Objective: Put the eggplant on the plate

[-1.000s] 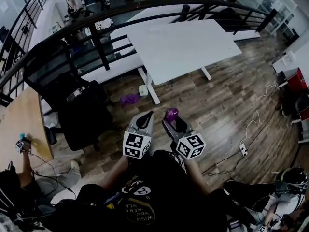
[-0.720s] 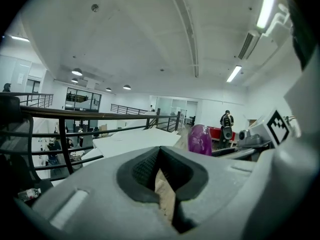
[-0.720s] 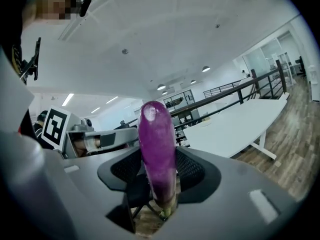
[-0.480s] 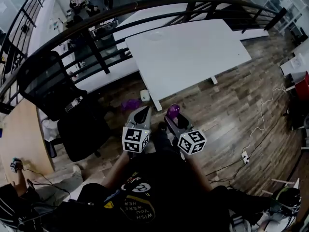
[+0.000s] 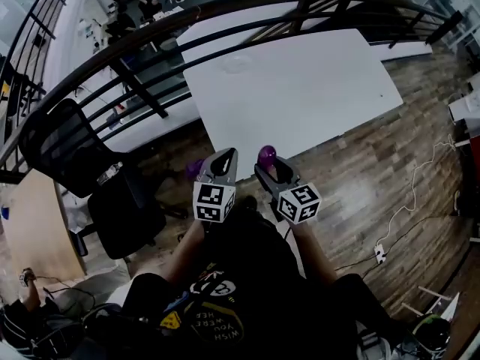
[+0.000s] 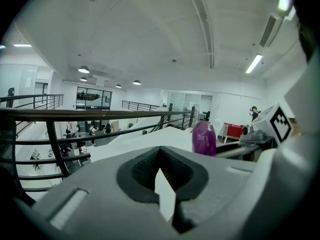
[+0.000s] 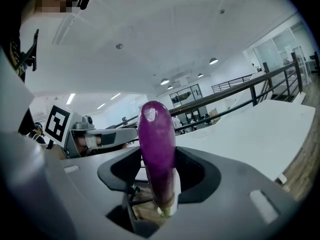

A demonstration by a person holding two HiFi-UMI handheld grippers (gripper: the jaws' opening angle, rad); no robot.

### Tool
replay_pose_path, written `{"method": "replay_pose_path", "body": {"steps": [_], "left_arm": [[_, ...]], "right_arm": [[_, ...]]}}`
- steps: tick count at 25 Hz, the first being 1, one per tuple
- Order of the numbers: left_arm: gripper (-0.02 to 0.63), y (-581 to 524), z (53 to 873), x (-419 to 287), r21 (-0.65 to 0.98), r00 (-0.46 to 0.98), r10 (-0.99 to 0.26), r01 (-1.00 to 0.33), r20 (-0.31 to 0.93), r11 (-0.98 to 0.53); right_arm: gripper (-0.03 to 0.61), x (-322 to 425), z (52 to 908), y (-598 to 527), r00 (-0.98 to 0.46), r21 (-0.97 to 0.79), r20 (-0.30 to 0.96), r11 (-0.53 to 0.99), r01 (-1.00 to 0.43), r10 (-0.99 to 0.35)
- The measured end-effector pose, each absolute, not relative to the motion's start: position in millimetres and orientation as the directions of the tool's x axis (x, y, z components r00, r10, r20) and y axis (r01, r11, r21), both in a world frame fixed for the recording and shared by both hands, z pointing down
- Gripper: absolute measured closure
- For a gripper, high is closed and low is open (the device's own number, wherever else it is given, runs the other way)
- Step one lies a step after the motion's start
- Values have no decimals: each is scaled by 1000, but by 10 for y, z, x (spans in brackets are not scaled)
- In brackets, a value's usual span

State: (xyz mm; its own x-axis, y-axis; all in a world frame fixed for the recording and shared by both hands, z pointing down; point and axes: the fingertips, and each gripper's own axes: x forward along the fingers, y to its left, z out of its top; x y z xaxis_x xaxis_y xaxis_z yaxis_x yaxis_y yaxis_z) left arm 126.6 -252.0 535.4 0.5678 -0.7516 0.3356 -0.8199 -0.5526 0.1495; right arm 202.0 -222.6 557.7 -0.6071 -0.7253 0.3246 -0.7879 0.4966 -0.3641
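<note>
A purple eggplant [image 5: 266, 156] stands upright in my right gripper [image 5: 270, 172], whose jaws are shut on its lower part. In the right gripper view the eggplant [image 7: 157, 149] rises between the dark pads [image 7: 192, 171], stem end down. My left gripper [image 5: 225, 160] is held beside it, jaws together and nothing in them. From the left gripper view, the eggplant [image 6: 203, 138] shows to the right over the shut left gripper [image 6: 162, 174]. Both point at a white table [image 5: 300, 88], where a faint round outline [image 5: 236, 64], perhaps a plate, lies near the far left.
A black curved railing [image 5: 225, 12] runs behind the table. At the left, a black office chair [image 5: 112, 201] stands next to a wooden desk [image 5: 30, 231]. A small purple thing [image 5: 196, 169] lies on the floor by the table leg. A cable and power strip [image 5: 380, 255] lie on the right.
Both grippers have travelled forward together toward the white table, which now lies closer and larger. The eggplant stays in the right gripper; the left jaws stay together.
</note>
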Motion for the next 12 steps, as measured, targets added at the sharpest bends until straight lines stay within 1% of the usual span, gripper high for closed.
{"method": "replay_pose_path", "body": {"steps": [7,10,12], "left_arm": [[609,-3391,5637,1094,162,529,-756,-845,386,-509],[609,-3774,5737,953,196,526,-752,-849,397,-491],[609,-4000,5796,855,220,533,-743,-846,404,-486]], "right_arm": [[357,1934,5779,-3333,-619,-299,385,542,-785,-684],[357,1830,5813,-3923,-612,-230,411,573,-787,-675],[357,1760,5915,-4347,-594,-146,452,602,-785,-665]]}}
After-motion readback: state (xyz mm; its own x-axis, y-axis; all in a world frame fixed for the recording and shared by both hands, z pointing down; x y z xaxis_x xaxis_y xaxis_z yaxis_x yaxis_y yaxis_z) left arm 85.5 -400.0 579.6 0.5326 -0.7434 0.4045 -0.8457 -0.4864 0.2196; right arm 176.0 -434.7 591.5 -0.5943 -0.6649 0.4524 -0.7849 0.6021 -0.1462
